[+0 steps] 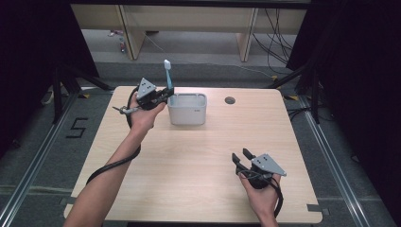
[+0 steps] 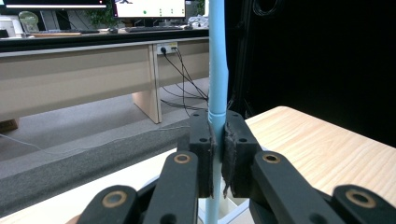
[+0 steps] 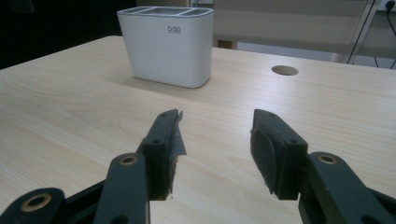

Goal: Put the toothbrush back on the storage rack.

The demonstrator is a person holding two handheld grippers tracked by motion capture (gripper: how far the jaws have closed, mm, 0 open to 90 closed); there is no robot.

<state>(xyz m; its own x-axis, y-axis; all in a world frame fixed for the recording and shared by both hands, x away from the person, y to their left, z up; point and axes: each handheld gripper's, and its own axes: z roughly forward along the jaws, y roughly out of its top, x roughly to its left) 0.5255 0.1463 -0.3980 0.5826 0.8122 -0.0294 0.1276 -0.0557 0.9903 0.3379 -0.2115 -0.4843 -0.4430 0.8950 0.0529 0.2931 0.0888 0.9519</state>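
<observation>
1. High view: the left gripper (image 1: 166, 92) is holding a blue toothbrush (image 1: 167, 72) upright, bristle head at the top, at the left rim of a white holder (image 1: 187, 109) standing toward the far side of the surface (image 1: 198, 156). I judge the step in hand to be lowering the toothbrush into the holder. The right gripper (image 1: 241, 155) is waiting well apart, near the front right, its jaws spread and gripping nothing. From here the lower end of the handle is hard to make out against the gripper and the rim, so I cannot tell whether it is already inside.

2. Left gripper view: the left gripper (image 2: 217, 149) is clamping both pads on the toothbrush (image 2: 217, 70) handle, which is running straight up and being cut off by the top edge. The handle's lower end is passing down behind the gripper's links. The next move probably calls for a straight descent into one compartment, then an easing of the jaws.

3. Right gripper view: the right gripper (image 3: 215, 142) is standing wide open over bare surface (image 3: 70, 107), pointing at the holder (image 3: 166, 44). Three compartments are showing along its top, their insides being hidden at this low angle.
</observation>
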